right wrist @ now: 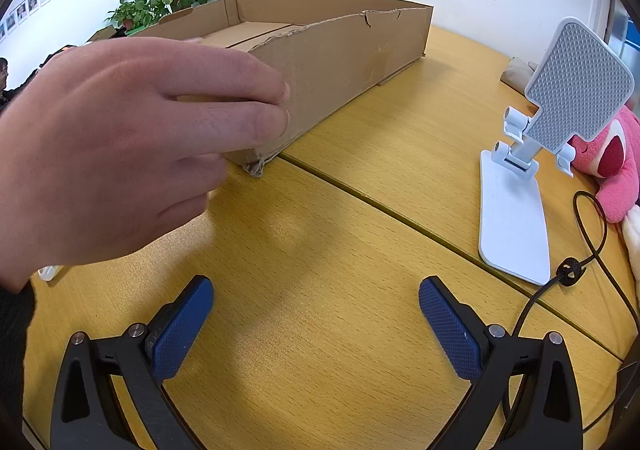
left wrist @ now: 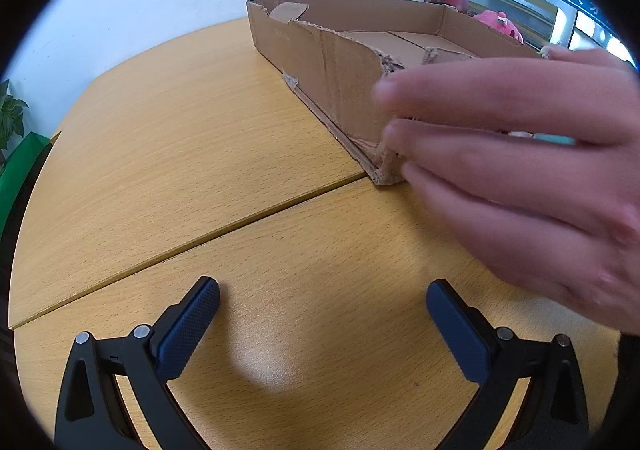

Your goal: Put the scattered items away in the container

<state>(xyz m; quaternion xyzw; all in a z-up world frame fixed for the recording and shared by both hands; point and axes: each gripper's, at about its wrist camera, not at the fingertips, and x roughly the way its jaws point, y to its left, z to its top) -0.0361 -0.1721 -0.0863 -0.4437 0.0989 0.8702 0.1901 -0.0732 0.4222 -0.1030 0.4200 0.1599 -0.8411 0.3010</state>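
- The left gripper sits low over the wooden table, its blue-padded fingers spread wide with nothing between them.
- The right gripper is also spread wide and holds nothing, with bare table under the gap.
- The cardboard box, shallow with torn edges, lies on the table at about 1 o'clock in the left wrist view and at 12 o'clock in the right wrist view; the part of its floor that shows is bare.
- A bare hand reaches in from 3 o'clock in the left view, fingers at the box's near corner; in the right view the hand comes from 9 o'clock.
- A white phone stand stands at 3 o'clock in the right view, well apart from the box.
- A pink plush toy lies just behind the stand, and a dark cord loops beside its base.
- A small white item peeks out under the wrist at 9 o'clock; what it is cannot be told.
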